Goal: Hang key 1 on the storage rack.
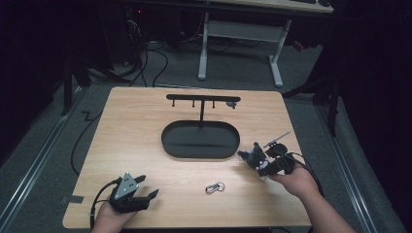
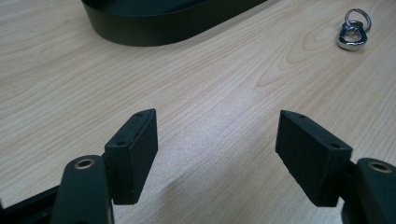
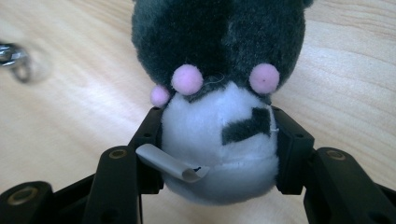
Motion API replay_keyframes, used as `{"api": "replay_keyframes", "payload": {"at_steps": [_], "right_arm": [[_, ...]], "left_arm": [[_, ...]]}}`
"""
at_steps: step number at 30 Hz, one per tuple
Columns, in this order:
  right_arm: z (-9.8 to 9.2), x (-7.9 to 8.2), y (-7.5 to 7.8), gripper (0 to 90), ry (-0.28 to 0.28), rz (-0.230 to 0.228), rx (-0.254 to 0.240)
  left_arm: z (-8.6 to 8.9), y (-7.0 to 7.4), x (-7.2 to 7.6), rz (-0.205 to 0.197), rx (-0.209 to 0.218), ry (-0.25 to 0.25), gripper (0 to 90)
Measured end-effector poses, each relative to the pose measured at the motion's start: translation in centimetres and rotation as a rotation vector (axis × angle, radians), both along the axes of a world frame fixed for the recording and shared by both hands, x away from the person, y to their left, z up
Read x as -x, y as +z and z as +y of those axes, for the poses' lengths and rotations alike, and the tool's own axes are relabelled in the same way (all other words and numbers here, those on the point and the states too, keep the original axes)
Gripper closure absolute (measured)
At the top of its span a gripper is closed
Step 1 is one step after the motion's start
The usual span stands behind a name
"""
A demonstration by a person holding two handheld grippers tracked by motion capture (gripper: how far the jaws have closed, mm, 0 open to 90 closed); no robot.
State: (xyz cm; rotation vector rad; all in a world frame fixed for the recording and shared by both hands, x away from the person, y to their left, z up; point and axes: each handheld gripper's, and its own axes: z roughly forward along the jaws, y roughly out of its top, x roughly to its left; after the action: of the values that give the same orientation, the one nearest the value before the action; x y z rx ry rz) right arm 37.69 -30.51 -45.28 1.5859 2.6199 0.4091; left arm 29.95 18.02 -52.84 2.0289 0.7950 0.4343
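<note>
A small plush toy (image 1: 252, 156), dark grey on top with a white belly and pink dots (image 3: 219, 88), sits between the jaws of my right gripper (image 1: 259, 164) at the table's right side, beside the black oval tray (image 1: 167, 141). In the right gripper view both pads press into its white belly (image 3: 218, 123), and a grey tag (image 3: 170, 163) sticks out by the left jaw. A silver key ring with a clip (image 1: 214, 187) lies on the wood near the front. My left gripper (image 1: 148, 187) rests open at the front left, with only bare wood between its jaws (image 2: 217, 135).
A black T-shaped hanger stand (image 1: 201, 99) with small pegs rises from the tray's back edge. The tray's wall (image 2: 140, 32) and the key ring (image 2: 353, 30) lie ahead of the left gripper. Desk legs and cables stand on the floor beyond the table.
</note>
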Motion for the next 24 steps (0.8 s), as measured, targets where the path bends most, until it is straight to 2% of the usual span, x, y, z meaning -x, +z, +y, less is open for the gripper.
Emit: {"api": "replay_keyframes", "payload": {"at_steps": [1,9,17,24], "right_arm": [[0.2,0.4,0.7,48.0,0.005,-0.007,-0.005],[1.1,1.5,2.3,47.9,0.016,-0.008,-0.019],[2.0,1.6,3.2,47.9,0.029,-0.006,-0.034],[2.6,1.4,4.6,47.9,0.036,-0.02,-0.042]], "left_arm": [[0.0,0.0,0.0,-0.001,0.002,0.001,30.3],[0.1,0.0,0.0,-0.003,0.004,0.001,30.2],[0.2,0.1,0.0,-0.002,0.01,0.004,30.1],[0.2,0.1,0.0,-0.002,0.011,0.001,30.1]]}}
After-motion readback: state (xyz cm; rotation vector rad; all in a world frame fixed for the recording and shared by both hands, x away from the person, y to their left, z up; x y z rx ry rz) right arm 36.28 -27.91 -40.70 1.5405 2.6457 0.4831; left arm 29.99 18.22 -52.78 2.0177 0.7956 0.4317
